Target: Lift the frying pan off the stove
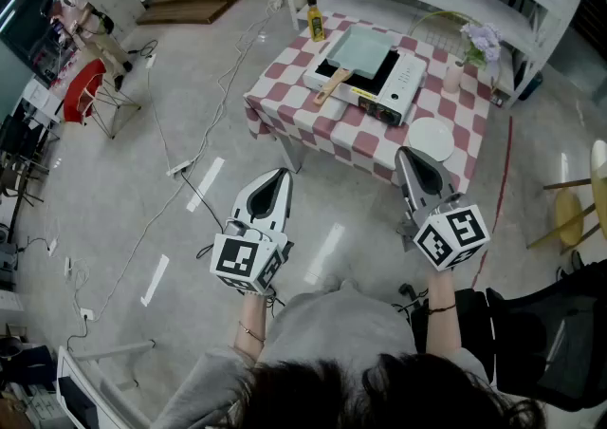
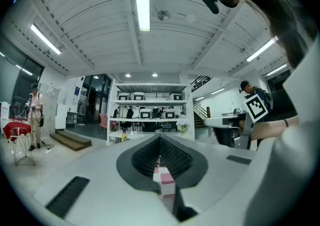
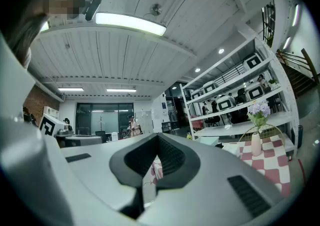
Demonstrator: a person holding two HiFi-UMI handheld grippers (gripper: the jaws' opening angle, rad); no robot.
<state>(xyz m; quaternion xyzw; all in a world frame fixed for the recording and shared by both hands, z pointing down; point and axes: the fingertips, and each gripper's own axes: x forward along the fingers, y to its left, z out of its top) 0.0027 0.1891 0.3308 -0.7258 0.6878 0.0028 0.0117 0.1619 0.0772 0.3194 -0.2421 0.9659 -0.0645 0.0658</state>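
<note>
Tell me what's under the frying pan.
The pan sits on a white stove with a black top, which stands on the checked table. The part of the top directly beneath the pan is covered.

right claw (image 3: pixel 156 145) closed, empty, facing checkered table (image 3: pixel 274 164).

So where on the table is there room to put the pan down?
The checked cloth is bare at its left end, between the bottle and the stove. The right end is crowded: vase, plate.
</note>
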